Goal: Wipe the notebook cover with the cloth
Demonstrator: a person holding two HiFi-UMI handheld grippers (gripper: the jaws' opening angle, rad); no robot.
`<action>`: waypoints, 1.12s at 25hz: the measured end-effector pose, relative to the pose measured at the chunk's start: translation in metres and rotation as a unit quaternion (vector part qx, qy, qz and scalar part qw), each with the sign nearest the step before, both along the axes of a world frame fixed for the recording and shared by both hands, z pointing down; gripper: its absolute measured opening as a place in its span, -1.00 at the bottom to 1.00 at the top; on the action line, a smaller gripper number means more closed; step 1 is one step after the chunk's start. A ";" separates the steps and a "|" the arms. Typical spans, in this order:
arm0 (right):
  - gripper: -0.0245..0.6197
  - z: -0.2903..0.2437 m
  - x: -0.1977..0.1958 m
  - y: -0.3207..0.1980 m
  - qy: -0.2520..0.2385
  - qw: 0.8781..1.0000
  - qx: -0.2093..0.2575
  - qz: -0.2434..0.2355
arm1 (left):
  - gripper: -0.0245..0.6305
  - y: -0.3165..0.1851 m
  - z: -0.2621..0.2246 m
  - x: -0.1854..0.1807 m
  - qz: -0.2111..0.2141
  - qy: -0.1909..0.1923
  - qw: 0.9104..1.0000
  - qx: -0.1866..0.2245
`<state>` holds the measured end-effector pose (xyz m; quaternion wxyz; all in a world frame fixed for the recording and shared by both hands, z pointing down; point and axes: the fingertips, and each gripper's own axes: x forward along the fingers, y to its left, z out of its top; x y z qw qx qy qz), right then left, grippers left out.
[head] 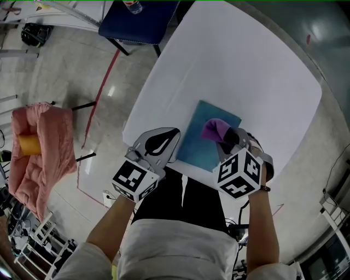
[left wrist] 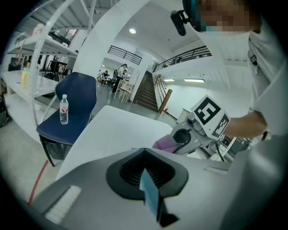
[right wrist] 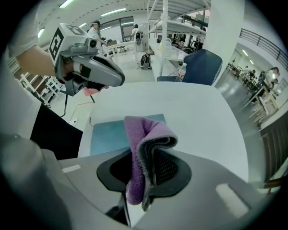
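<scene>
A teal notebook [head: 203, 139] lies flat near the front edge of the white table [head: 246, 65]. My left gripper [head: 173, 136] is at the notebook's left edge; in the left gripper view a thin teal edge of the notebook [left wrist: 150, 197] stands between its jaws, which are shut on it. My right gripper [head: 231, 138] is over the notebook's right part, shut on a folded purple cloth [head: 214, 129]. In the right gripper view the cloth [right wrist: 141, 148] hangs from the jaws above the notebook [right wrist: 105, 134], with the left gripper [right wrist: 110, 77] beyond.
A blue chair [head: 139, 22] with a water bottle [head: 133, 6] on its seat stands at the table's far left corner. A pink padded heap [head: 41, 147] sits on the floor to the left. Red tape [head: 101, 93] runs along the floor.
</scene>
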<state>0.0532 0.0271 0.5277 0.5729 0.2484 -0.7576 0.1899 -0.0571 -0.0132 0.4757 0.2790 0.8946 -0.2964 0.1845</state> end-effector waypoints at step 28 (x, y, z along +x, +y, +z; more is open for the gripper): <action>-0.58 0.031 -0.019 -0.075 0.017 0.998 0.045 -0.049 | -0.93 -0.028 0.022 -0.020 -0.019 -0.005 0.999 -0.032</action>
